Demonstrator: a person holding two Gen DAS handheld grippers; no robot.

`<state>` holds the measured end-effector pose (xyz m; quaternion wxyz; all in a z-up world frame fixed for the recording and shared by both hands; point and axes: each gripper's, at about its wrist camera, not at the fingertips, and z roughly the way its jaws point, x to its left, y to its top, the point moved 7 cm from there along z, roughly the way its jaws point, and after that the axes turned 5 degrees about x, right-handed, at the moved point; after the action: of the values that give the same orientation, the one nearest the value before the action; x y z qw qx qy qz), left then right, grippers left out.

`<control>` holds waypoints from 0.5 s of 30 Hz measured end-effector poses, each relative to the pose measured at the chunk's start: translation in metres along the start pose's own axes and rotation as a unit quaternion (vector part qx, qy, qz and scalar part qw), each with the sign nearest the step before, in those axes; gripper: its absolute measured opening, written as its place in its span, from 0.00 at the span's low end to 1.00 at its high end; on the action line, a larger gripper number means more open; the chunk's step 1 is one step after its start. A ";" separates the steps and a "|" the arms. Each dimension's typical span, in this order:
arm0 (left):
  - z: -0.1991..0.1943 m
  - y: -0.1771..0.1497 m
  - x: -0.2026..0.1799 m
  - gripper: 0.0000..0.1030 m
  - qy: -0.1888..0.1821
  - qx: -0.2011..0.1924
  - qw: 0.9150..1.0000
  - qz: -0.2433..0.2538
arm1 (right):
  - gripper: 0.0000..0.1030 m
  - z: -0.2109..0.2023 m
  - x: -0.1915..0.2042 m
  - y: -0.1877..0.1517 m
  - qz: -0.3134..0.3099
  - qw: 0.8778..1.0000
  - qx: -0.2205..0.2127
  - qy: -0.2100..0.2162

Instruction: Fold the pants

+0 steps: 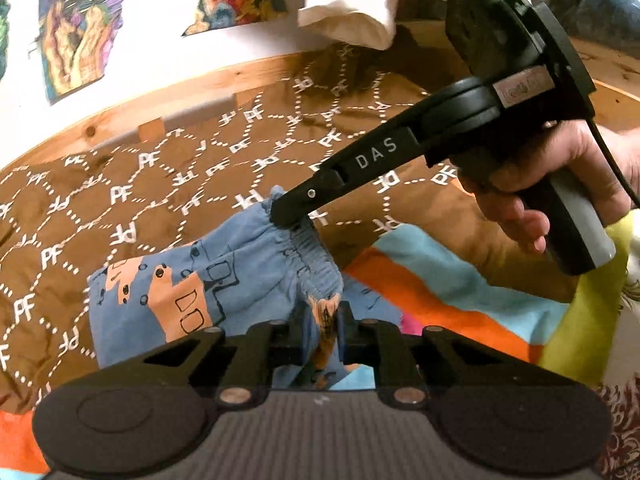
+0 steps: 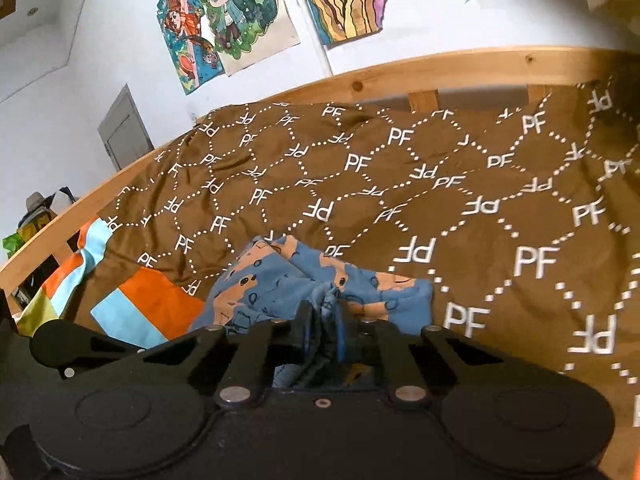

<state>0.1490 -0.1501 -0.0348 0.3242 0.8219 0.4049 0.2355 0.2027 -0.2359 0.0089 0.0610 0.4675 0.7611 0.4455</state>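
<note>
Small blue pants point(image 1: 168, 304), orange vehicle print, gathered elastic waistband point(image 1: 308, 252); bunched and creased, not flat. They lie on a brown "PF" blanket point(image 1: 160, 184) on a wooden-framed bed point(image 2: 400, 72), beside a striped orange-and-light-blue cover point(image 1: 420, 280). Left gripper point(image 1: 324, 328) clamped on pants cloth. Right gripper point(image 1: 290, 216), in a hand point(image 1: 560, 176), pinches the waistband.

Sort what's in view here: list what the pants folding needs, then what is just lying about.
Belongs to the job:
- blue pants
- left gripper, shut on the pants
- right gripper, shut on the pants at the waistband

Just lying about:
- brown blanket under the pants
- striped cloth
- white cloth
- posters on the wall
- wooden bed rail
</note>
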 end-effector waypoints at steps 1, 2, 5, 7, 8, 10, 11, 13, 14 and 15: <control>0.004 0.001 -0.002 0.14 -0.003 0.002 1.000 0.001 | 0.11 -0.002 -0.003 0.000 -0.003 1.000 0.002 -0.006; 0.010 0.002 -0.005 0.14 -0.008 0.007 1.000 0.002 | 0.11 -0.003 -0.006 -0.001 -0.006 1.000 0.006 -0.014; 0.032 -0.004 -0.012 0.15 -0.025 0.026 0.999 0.013 | 0.11 0.006 -0.022 -0.011 0.005 0.999 0.027 -0.038; 0.045 -0.010 -0.010 0.16 -0.041 0.036 0.998 0.006 | 0.11 0.014 -0.031 -0.021 0.006 0.998 0.041 -0.056; 0.048 -0.012 -0.008 0.17 -0.049 0.035 0.998 0.004 | 0.12 0.017 -0.035 -0.026 0.010 0.997 0.045 -0.062; 0.044 -0.014 -0.006 0.20 -0.057 0.028 0.998 0.003 | 0.15 0.018 -0.040 -0.032 0.020 0.997 0.044 -0.065; 0.039 -0.014 -0.004 0.28 -0.063 0.023 0.998 -0.002 | 0.22 0.017 -0.040 -0.032 0.018 0.996 0.042 -0.071; 0.027 -0.015 -0.001 0.54 -0.076 0.015 0.997 -0.011 | 0.36 0.011 -0.038 -0.031 -0.002 0.995 0.038 -0.091; 0.020 -0.016 0.001 0.60 -0.081 0.006 0.997 -0.017 | 0.43 0.007 -0.036 -0.029 -0.018 0.993 0.035 -0.107; 0.012 -0.018 0.002 0.60 -0.083 -0.002 0.996 -0.023 | 0.51 0.004 -0.033 -0.027 -0.033 0.992 0.031 -0.119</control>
<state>0.1492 -0.1441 -0.0554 0.3634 0.8286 0.3949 0.1592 0.2055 -0.2634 -0.0240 0.1513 0.4932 0.7769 0.3609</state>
